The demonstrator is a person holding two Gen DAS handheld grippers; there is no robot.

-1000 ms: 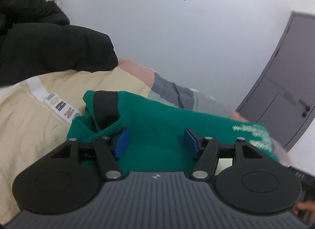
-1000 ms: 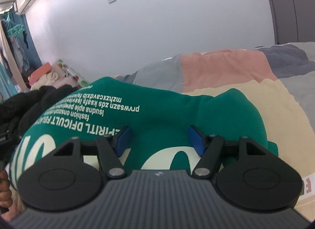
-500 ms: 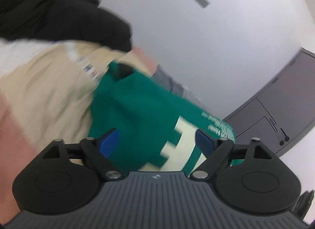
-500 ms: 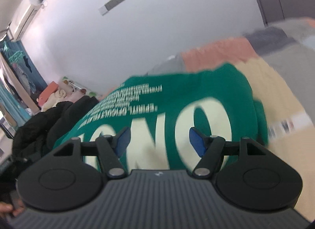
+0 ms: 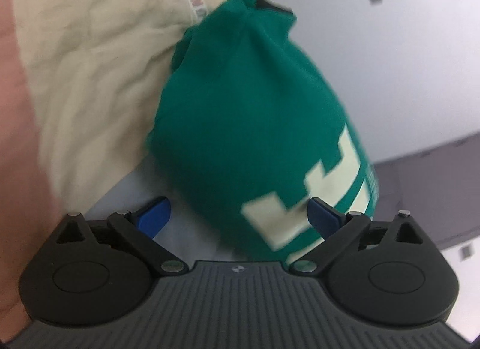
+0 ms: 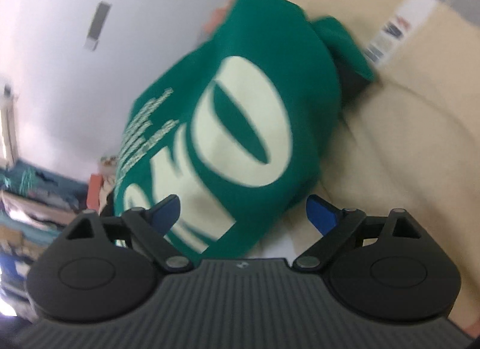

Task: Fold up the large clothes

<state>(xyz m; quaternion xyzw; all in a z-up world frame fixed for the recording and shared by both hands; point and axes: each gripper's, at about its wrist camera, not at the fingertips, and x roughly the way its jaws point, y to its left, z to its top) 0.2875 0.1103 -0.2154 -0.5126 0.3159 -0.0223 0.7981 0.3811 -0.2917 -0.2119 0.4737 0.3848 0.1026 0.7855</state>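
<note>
Tongs, left (image 5: 238,214) and right (image 6: 241,214), are standing spread, having just been opening, gripping nothing, the green sweatshirt (image 5: 249,127) lying folded on the bed (image 5: 90,58); smoothing its near edge seems advisable.

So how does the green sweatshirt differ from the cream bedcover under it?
The green sweatshirt is deep green with big cream lettering; the cream bedcover is pale and plain apart from a small printed strip. The sweatshirt sits bunched in a folded mound; the bedcover lies spread out beneath it. Both are soft, wrinkled fabric.
</note>
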